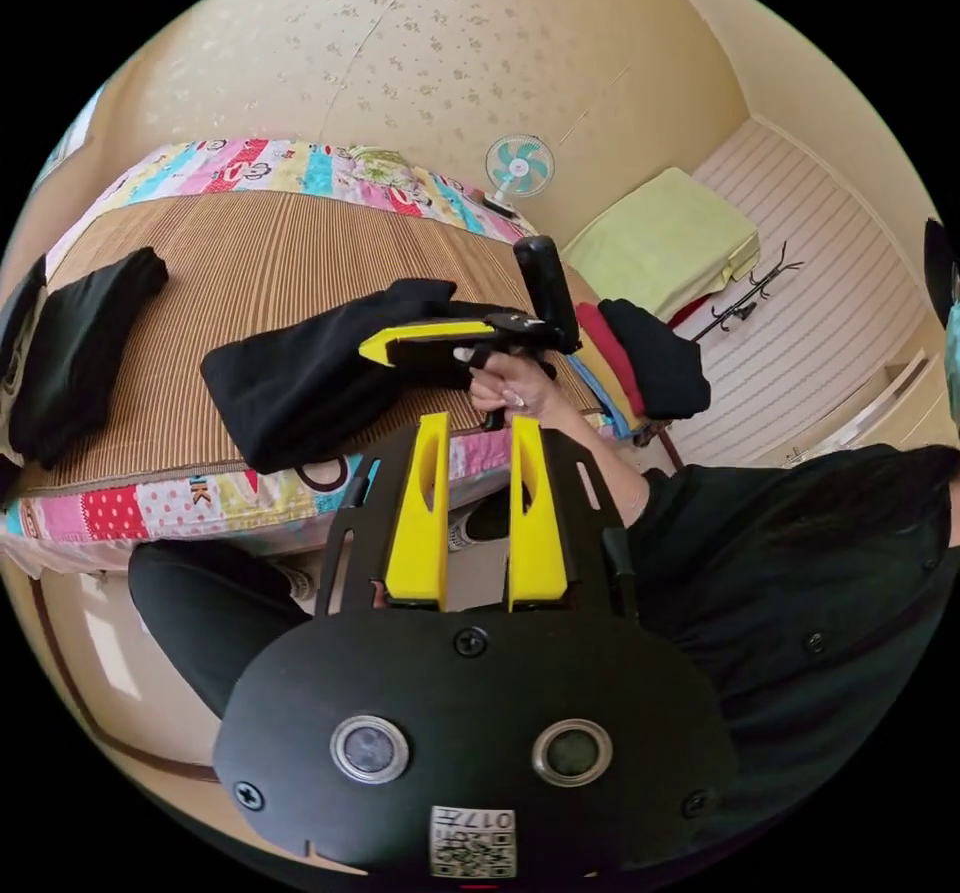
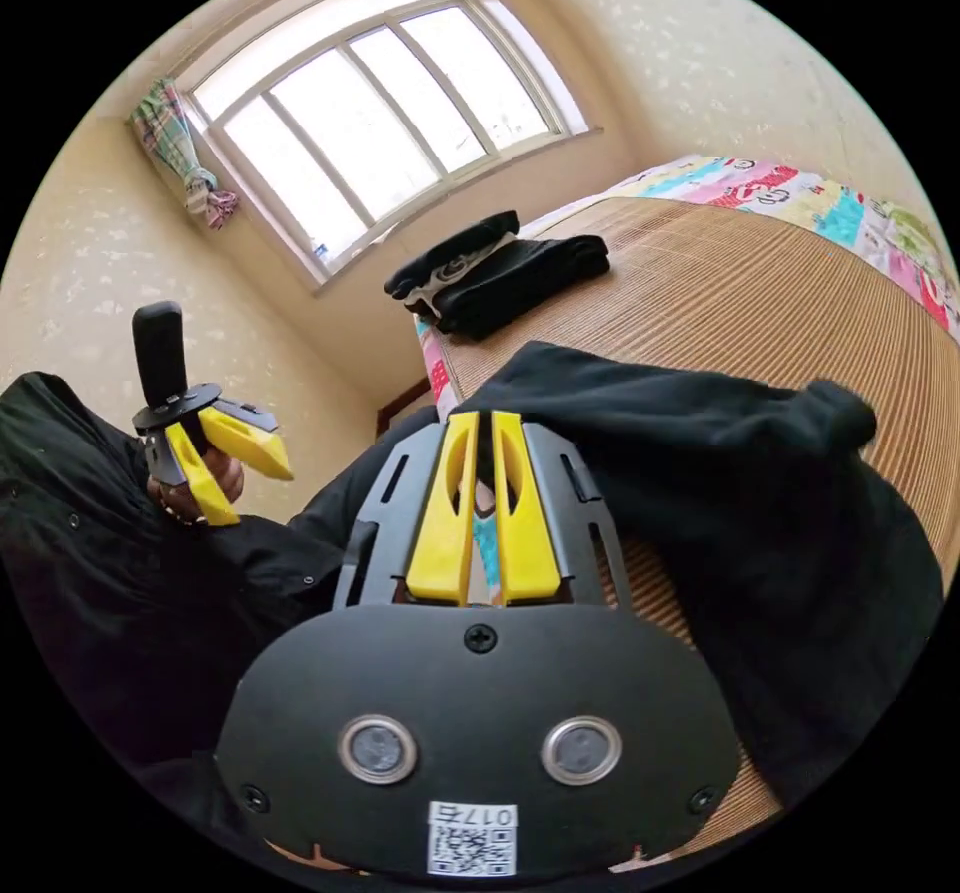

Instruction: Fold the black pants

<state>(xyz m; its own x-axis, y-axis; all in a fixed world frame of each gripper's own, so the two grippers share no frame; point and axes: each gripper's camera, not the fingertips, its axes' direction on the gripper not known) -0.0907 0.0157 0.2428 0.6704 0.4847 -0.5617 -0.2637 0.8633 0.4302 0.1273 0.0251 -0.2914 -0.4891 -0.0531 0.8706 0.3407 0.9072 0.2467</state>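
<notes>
Black pants (image 1: 320, 373) lie folded on the striped mat (image 1: 250, 253) near the bed's edge. My right gripper (image 2: 484, 433), jaws nearly closed, hovers over them; whether it pinches cloth I cannot tell. My left gripper (image 1: 478, 433) hangs released, off the bed.

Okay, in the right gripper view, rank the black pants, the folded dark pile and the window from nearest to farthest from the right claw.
1. Black pants: right at the right claw, on the mat's near edge.
2. Folded dark pile: farther along the bed, at its window-end corner.
3. Window: on the wall beyond the bed.
</notes>
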